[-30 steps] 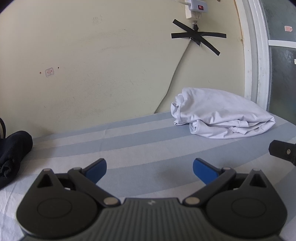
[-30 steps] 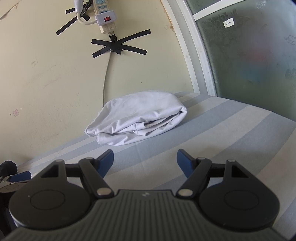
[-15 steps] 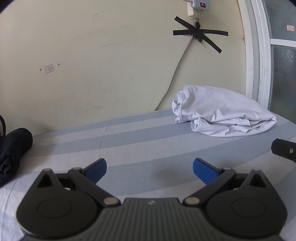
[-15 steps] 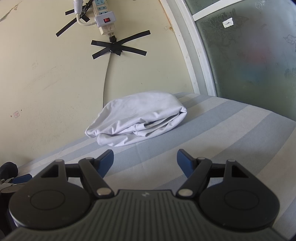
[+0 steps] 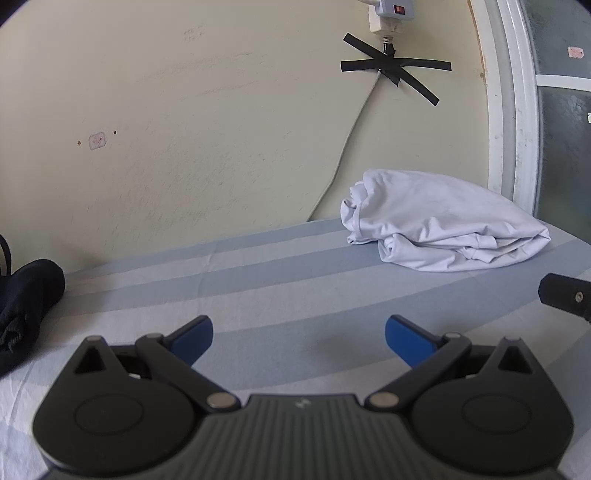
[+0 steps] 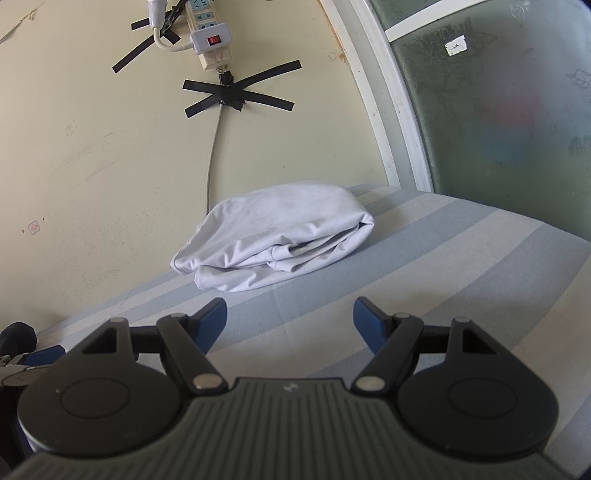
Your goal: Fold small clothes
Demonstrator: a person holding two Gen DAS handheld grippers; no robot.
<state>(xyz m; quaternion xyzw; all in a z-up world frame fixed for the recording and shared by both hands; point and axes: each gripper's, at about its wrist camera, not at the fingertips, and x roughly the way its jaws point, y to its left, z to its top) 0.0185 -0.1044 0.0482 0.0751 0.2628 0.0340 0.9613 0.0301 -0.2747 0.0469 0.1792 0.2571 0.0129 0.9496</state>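
A white garment point(image 5: 439, 221) lies folded in a loose bundle on the striped sheet, close to the wall at the far right. The right wrist view has the same white garment point(image 6: 280, 236) straight ahead of the fingers. My left gripper point(image 5: 299, 334) is open above the sheet, well short of the bundle and to its left, with nothing between its blue pads. My right gripper point(image 6: 290, 319) is open too, a short way in front of the bundle and holding nothing. A dark garment point(image 5: 26, 295) lies crumpled at the far left edge.
The blue and white striped sheet point(image 5: 258, 280) covers the surface up to a cream wall. A power strip point(image 6: 207, 33) and a taped cable point(image 6: 214, 147) hang on the wall behind the bundle. A frosted window point(image 6: 498, 110) stands at the right.
The left wrist view has shifted slightly, so the white bundle sits a little lower and further right. Both grippers have stayed open and the garments have not moved.
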